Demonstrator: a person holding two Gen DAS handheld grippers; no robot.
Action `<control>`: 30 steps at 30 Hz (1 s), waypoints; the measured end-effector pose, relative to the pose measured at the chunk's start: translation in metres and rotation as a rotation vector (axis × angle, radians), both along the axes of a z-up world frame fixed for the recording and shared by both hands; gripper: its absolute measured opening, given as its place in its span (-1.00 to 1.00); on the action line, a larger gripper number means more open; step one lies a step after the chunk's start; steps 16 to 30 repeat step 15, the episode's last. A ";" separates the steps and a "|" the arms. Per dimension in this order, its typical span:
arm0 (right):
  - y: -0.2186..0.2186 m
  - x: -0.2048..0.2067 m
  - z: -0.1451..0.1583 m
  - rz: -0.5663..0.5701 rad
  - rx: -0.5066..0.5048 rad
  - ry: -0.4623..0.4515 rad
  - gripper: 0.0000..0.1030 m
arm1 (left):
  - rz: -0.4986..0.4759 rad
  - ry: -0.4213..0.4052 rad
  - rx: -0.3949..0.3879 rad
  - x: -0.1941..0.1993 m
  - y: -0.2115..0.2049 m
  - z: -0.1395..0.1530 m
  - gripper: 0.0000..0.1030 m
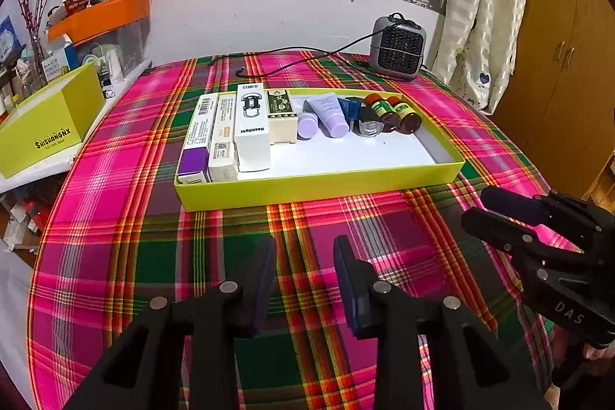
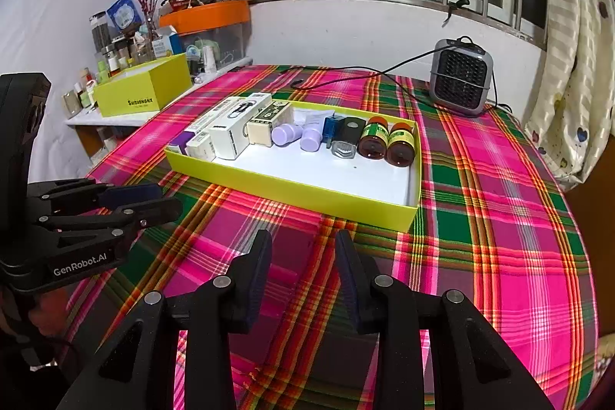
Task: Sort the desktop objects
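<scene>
Both black two-finger grippers, left (image 1: 303, 279) and right (image 2: 303, 271), jaws parted and empty, low over plaid-clothed table (image 1: 127, 237). Beyond, shallow yellow-green cardboard tray (image 1: 315, 189) holding cartons, tubes, bottles in one row; sorting apparently finished.

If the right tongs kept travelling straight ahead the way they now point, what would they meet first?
Most likely the near wall of the yellow-green tray. The right tongs are open and empty above bare plaid tablecloth, with nothing between them and the tray. Height is unclear, so they might pass over the rim.
</scene>
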State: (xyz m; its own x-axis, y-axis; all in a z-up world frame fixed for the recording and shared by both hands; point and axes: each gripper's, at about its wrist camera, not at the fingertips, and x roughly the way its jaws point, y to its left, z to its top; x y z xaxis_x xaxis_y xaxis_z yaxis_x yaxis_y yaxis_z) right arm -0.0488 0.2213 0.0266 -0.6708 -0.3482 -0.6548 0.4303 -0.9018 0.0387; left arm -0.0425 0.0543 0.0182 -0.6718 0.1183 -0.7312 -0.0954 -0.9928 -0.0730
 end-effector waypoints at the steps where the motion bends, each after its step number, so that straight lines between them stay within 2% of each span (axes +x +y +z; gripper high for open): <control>1: 0.000 0.000 0.000 0.000 0.000 -0.001 -0.31 | 0.002 0.000 -0.003 0.000 0.000 0.000 -0.44; 6: 0.002 -0.001 -0.002 0.001 -0.002 -0.005 -0.31 | 0.010 0.001 -0.010 -0.002 0.001 0.000 -0.52; 30: 0.006 -0.002 -0.004 0.000 -0.005 -0.011 -0.31 | 0.005 0.002 -0.003 -0.004 0.004 -0.001 -0.52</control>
